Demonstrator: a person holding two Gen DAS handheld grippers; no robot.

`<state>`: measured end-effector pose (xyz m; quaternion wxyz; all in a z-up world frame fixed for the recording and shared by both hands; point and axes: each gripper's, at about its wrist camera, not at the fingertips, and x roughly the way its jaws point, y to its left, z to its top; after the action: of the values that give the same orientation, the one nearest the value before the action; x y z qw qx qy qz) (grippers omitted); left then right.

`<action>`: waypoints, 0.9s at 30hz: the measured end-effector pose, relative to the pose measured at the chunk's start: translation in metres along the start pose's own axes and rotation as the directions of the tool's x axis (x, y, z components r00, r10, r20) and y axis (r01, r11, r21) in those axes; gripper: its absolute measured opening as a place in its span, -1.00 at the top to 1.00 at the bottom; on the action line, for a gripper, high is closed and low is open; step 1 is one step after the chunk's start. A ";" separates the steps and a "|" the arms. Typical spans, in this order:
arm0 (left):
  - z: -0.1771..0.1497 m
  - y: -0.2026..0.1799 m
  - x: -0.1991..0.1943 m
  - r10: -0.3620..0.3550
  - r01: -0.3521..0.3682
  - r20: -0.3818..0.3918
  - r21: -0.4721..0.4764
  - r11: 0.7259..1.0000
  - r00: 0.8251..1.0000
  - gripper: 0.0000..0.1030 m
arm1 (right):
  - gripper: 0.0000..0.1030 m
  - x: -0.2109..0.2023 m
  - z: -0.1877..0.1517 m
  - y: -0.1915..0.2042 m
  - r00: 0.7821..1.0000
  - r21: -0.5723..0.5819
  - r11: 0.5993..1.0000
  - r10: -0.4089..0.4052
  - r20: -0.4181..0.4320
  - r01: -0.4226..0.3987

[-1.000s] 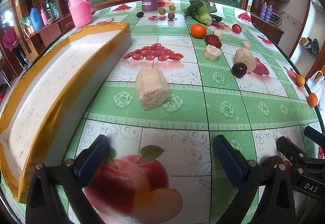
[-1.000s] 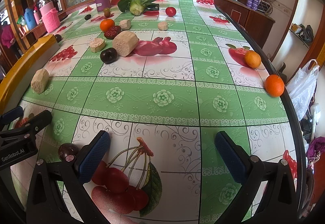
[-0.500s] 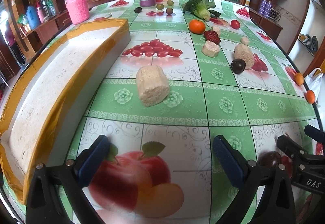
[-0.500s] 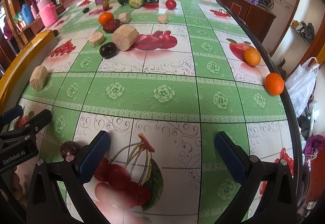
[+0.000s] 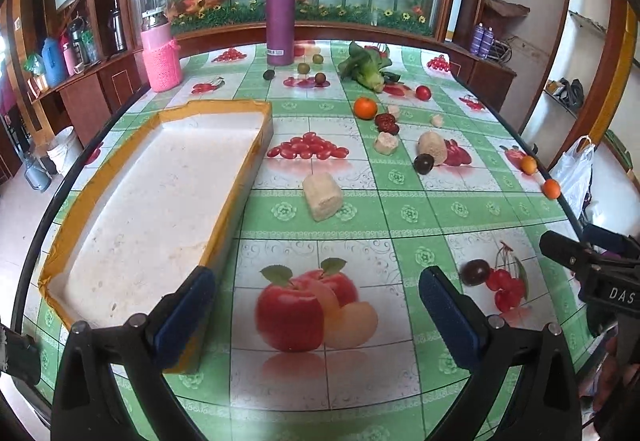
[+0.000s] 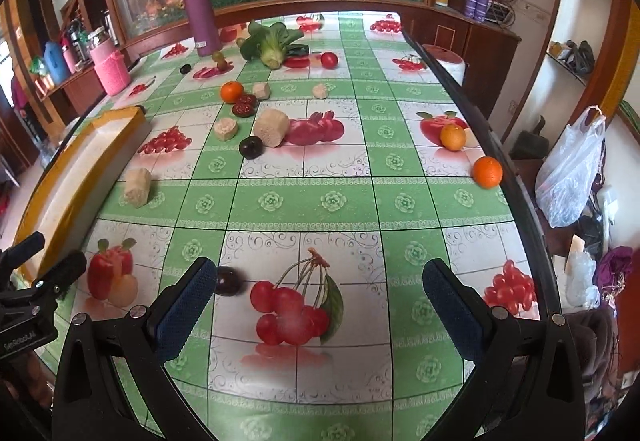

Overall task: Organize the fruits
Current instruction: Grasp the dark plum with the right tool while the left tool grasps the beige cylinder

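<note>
A white foam tray with a yellow rim (image 5: 224,197) lies at the table's left; it also shows in the right wrist view (image 6: 80,161). A dark plum (image 5: 475,272) lies near the front, just right of my left gripper (image 5: 316,305), which is open and empty. In the right wrist view this plum (image 6: 228,280) sits beside the left finger of my right gripper (image 6: 320,297), also open and empty. Further back lie another dark plum (image 6: 251,147), an orange (image 6: 232,91), a red tomato (image 6: 329,59) and two oranges (image 6: 487,171) by the right edge.
Beige corn-cob chunks (image 5: 322,196) (image 6: 271,127) are scattered mid-table. A leafy green vegetable (image 6: 269,45), a purple flask (image 5: 280,25) and a pink jar (image 5: 162,59) stand at the back. The table's right edge (image 6: 520,177) drops to a white plastic bag (image 6: 568,177).
Both grippers have risen and pulled back, so more of the table shows. The near plum now appears clear of the right gripper's left finger. Nothing on the table moved.
</note>
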<state>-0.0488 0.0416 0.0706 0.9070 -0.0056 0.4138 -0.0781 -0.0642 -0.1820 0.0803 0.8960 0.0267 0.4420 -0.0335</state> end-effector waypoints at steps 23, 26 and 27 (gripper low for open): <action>0.009 0.003 -0.002 -0.002 0.003 0.038 -0.012 1.000 0.999 -1.00 | -1.00 -0.004 -0.008 0.004 1.000 -0.017 1.000 -0.025 0.002 0.025; 0.010 0.004 -0.002 -0.003 0.003 0.037 -0.012 1.000 0.999 -1.00 | -1.00 -0.003 -0.007 0.008 1.000 -0.036 0.999 -0.022 0.003 0.022; 0.010 0.004 -0.002 -0.002 0.002 0.037 -0.012 1.000 0.999 -1.00 | -1.00 -0.003 -0.007 0.009 1.000 -0.043 0.999 -0.022 0.003 0.022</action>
<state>-0.0419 0.0449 0.0782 0.9144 -0.0131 0.3973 -0.0764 -0.0707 -0.1720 0.0783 0.8965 0.0024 0.4418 -0.0336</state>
